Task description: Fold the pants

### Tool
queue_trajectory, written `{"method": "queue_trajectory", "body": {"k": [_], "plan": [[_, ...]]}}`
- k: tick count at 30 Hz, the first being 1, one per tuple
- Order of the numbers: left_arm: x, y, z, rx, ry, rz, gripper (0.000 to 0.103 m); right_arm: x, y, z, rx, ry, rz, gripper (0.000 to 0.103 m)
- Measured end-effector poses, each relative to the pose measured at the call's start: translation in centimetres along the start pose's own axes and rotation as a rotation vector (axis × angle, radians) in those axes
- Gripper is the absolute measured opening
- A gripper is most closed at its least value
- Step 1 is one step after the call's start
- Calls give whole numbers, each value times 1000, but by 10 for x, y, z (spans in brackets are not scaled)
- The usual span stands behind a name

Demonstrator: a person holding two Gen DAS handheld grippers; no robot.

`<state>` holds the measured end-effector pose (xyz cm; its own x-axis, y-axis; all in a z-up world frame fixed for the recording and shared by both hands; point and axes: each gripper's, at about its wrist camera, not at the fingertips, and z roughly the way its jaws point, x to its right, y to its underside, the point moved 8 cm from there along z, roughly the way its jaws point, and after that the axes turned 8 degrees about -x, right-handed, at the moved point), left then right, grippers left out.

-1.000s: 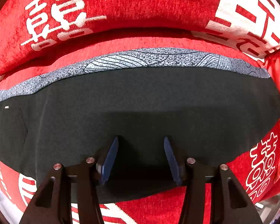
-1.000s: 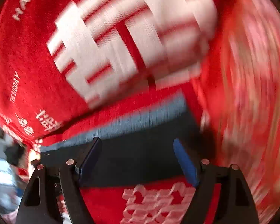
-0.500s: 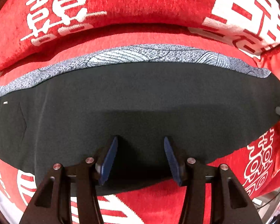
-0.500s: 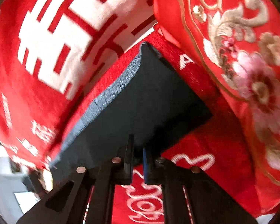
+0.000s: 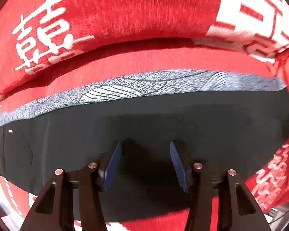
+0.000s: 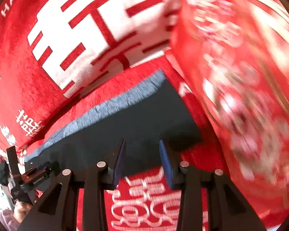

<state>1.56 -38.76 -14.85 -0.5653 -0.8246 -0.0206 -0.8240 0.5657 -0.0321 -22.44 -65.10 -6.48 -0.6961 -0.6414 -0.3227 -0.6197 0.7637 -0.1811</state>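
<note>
My right gripper (image 6: 142,159), clenched on the pants (image 6: 125,129) a moment ago, has released at their 6 o'clock edge; my left gripper (image 5: 144,161) stays spread over them, so this fold looks laid.

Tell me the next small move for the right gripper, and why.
Probably ease the right gripper forward and down until the pants edge sits between its fingers, then shut. Its jaws stand open with nothing held, at the dark cloth's near edge. The left gripper is open too, over the pants.
</note>
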Motion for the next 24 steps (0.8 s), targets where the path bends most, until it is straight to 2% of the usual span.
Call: {"method": "queue_trajectory", "body": {"k": [1,2,3,5,7,10,12,15,18,21,24], "plan": [[0,1,4,0,-7,-5,57,-6,-8,10,-14,1,-12,49],[-1,2,3,27,-18,-15,60,-6,-13,26,-47,22,-24,51],[-2,5,3,42,-44,-14,68,-6,-15,36,-64,39,-27,51],[-5,10,3,55,-54,-10,72,-3,-11,58,-93,46,-12,50],[-9,14,3,58,-23,-23,75,-3,-9,57,-48,23,-22,50],[-16,16,5,67,-13,-27,80,1,1,50,-53,89,-50,50],[-17,18,7,68,7,-20,80,5,6,45,-57,78,-10,50],[-22,22,8,70,33,34,80,10,16,34,-59,24,111,51],[-34,39,5,40,75,78,80,-1,38,25,-60,-91,226,53],[-53,59,-4,-20,118,116,80,-32,69,21,-54,-179,289,56],[-82,73,-34,-3,151,134,80,-73,102,29,-65,-261,354,58]]}}
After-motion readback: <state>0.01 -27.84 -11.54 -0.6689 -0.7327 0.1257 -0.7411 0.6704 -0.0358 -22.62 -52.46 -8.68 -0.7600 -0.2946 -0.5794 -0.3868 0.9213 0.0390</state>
